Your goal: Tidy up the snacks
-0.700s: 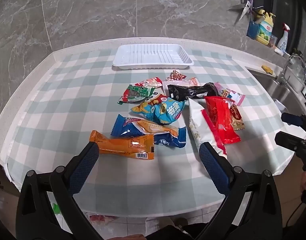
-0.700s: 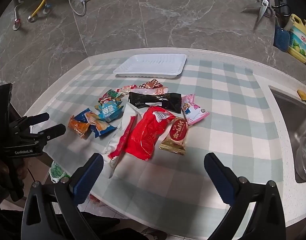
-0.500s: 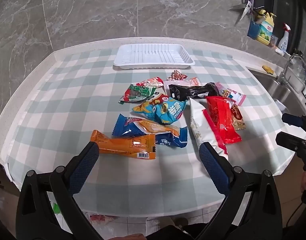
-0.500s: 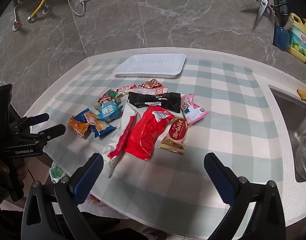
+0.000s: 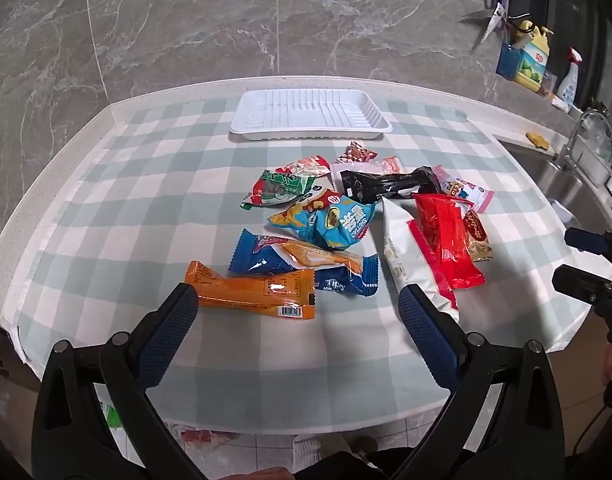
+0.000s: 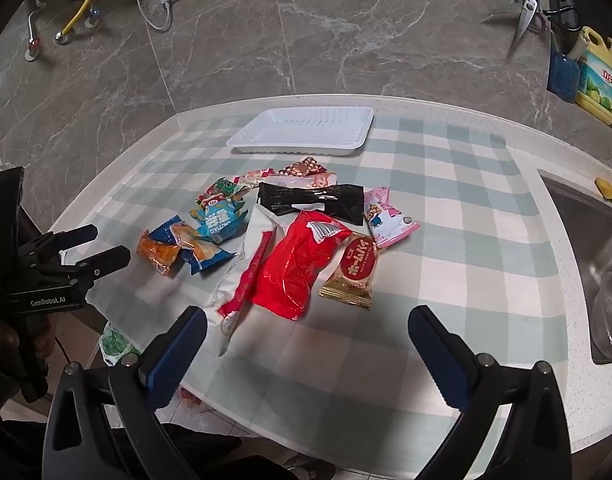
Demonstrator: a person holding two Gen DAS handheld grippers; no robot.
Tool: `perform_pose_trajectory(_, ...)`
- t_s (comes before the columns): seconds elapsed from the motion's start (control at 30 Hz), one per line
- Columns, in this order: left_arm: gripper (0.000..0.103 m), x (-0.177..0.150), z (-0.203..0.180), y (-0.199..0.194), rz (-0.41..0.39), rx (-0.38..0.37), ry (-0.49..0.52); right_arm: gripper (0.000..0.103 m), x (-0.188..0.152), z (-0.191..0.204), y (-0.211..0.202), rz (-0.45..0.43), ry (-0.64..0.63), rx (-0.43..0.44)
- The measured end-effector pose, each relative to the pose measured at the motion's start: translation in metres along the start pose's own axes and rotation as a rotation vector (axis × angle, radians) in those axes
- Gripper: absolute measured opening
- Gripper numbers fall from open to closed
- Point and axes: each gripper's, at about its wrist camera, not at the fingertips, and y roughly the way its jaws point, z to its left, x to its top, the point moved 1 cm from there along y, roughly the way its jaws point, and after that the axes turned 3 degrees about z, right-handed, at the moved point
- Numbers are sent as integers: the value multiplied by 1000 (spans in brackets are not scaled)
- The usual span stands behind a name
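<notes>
Lying heaped, glossy colourful snack packets point(image 5: 345, 224) overlap.

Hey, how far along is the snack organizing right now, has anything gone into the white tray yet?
Nothing looks done: the white tray holds no snacks. Nothing is in hand either; the left gripper and right gripper are both open and hold nothing. Left to do: the whole snack pile, from the orange packet to the red packet.
</notes>
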Motion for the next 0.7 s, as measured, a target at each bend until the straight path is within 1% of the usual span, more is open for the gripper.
perform_pose_trajectory(0.7, 101, 0, 4, -3, -3, -4, -5, 103, -1, 6, -1, -2, -1, 2)
